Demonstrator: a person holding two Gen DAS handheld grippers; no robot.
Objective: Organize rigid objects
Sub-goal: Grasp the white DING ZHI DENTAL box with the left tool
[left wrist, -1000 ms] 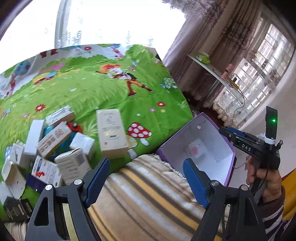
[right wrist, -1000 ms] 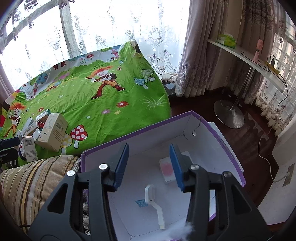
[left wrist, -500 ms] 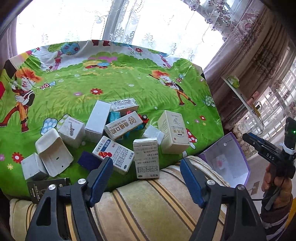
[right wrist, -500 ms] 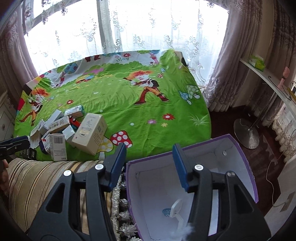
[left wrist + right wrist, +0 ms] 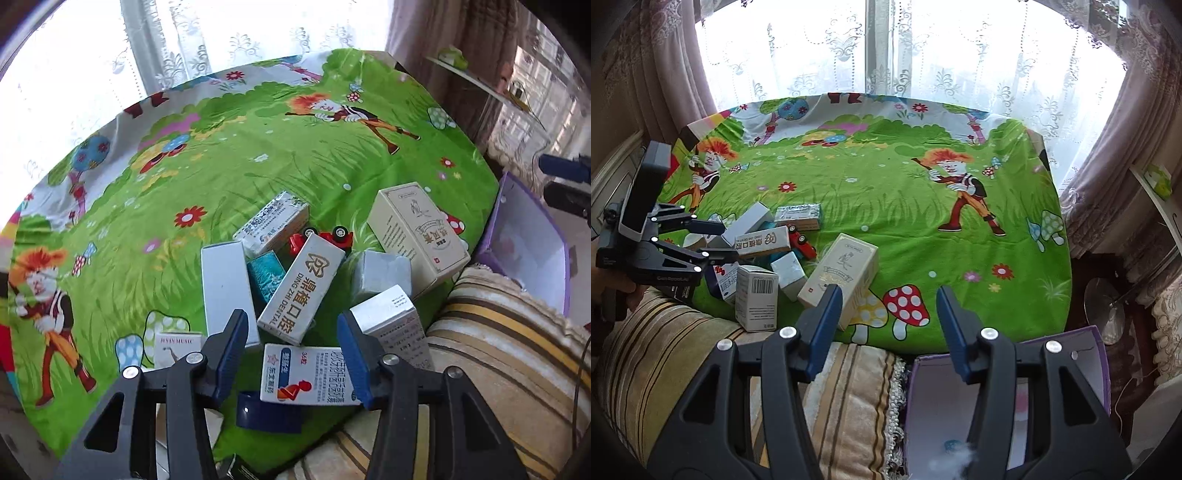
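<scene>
Several small cartons lie heaped on a green cartoon sheet [image 5: 221, 177]. Among them are a white dental box [image 5: 301, 286], a tall cream box [image 5: 417, 236], a red toy car [image 5: 325, 236] and a white-and-blue medicine box [image 5: 308, 374]. My left gripper [image 5: 291, 349] is open and empty, low over the near edge of the heap, above the medicine box. My right gripper [image 5: 888, 323] is open and empty, above the sheet's near edge, right of the cream box [image 5: 840, 278]. The left gripper [image 5: 705, 240] also shows in the right wrist view.
A purple box with a white inside [image 5: 1086, 373] stands below the bed's edge at the right; it also shows in the left wrist view [image 5: 532, 240]. A striped cushion [image 5: 683, 354] runs along the near edge. Lace curtains and a window [image 5: 886, 55] stand behind the bed.
The left gripper has swung from the purple box to the heap and closed in on it. The right gripper has lifted off the purple box and turned toward the bed.
</scene>
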